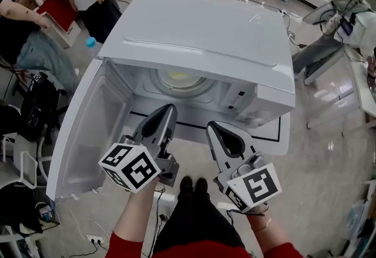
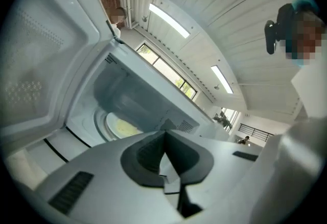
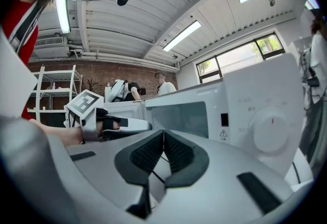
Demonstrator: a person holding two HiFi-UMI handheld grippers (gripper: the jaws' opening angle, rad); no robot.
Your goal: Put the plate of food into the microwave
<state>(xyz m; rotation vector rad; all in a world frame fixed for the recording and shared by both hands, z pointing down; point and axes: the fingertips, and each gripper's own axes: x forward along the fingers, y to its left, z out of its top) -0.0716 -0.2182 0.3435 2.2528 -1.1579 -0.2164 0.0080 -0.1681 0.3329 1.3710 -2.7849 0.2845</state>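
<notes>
The round pale plate of yellowish food (image 1: 179,79) lies flat on the floor of the cooking cavity, inside the boxy white microwave (image 1: 200,33). In the left gripper view it shows as a shallow disc (image 2: 125,127) with a smooth rim. What kind of food it is cannot be made out.

The microwave's casing is smooth, matt white. Its flat door (image 1: 88,127) stands swung wide to the left, showing its moulded inner face. In the right gripper view a round white dial (image 3: 273,128) sits on the control panel to the right of the dark cavity.

The left gripper (image 1: 168,109) is a grey, tapered plastic tool with black ribbed pads. It points at the cavity mouth from just in front of it. Its jaws are pressed together with nothing between them, which the left gripper view (image 2: 163,139) shows. The right gripper (image 1: 211,126) is of the same make and hangs beside it, below the control panel. Its jaws are likewise closed on nothing (image 3: 163,139). Neither tool touches the plate.

The microwave rests on a white tabletop (image 1: 194,124) marked with a thin black line.
</notes>
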